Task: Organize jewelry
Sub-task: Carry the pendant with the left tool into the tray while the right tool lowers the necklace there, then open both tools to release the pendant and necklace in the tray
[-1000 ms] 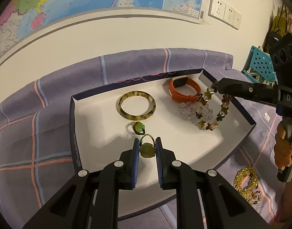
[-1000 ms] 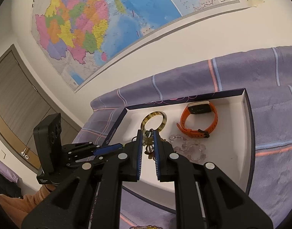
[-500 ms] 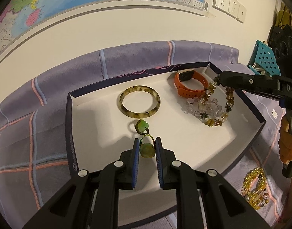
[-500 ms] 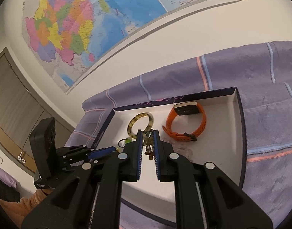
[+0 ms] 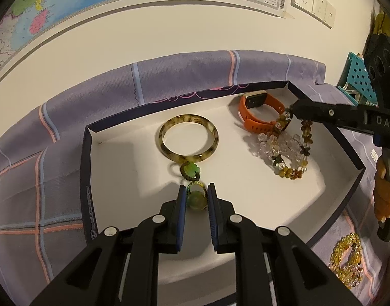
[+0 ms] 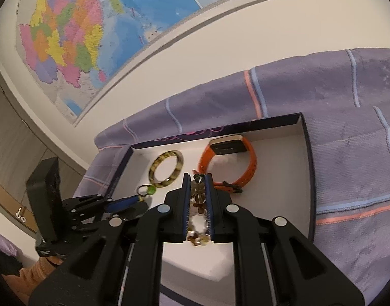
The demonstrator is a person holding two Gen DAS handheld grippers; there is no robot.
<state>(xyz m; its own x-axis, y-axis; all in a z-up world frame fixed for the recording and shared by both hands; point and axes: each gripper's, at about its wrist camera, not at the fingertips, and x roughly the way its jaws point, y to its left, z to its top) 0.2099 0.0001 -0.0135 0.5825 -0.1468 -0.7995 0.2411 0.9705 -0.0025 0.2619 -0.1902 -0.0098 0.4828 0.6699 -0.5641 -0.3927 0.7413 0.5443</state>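
A white tray with dark rim (image 5: 85, 168) lies on a purple bedspread. My left gripper (image 5: 196, 191) is shut on a green bead pendant (image 5: 195, 200); its green charm (image 5: 191, 170) rests on the tray floor beside a tortoiseshell bangle (image 5: 188, 137). My right gripper (image 6: 197, 178) is shut on an amber flower-bead bracelet (image 5: 293, 150), which hangs down onto a clear bead bracelet (image 5: 283, 148) in the tray. An orange smart band (image 5: 261, 112) lies at the tray's back right. In the right wrist view the bangle (image 6: 167, 169) and band (image 6: 230, 163) lie beyond the fingers.
A yellow bead bracelet (image 5: 346, 260) lies on the bedspread outside the tray's front right corner. A wall with a map (image 6: 105, 25) and sockets (image 5: 312, 0) stands behind. A teal crate (image 5: 353, 76) is at the right.
Both grippers have moved lower and closer over the tray. The amber bracelet has come down onto the clear beads; the green charm now touches the tray floor.
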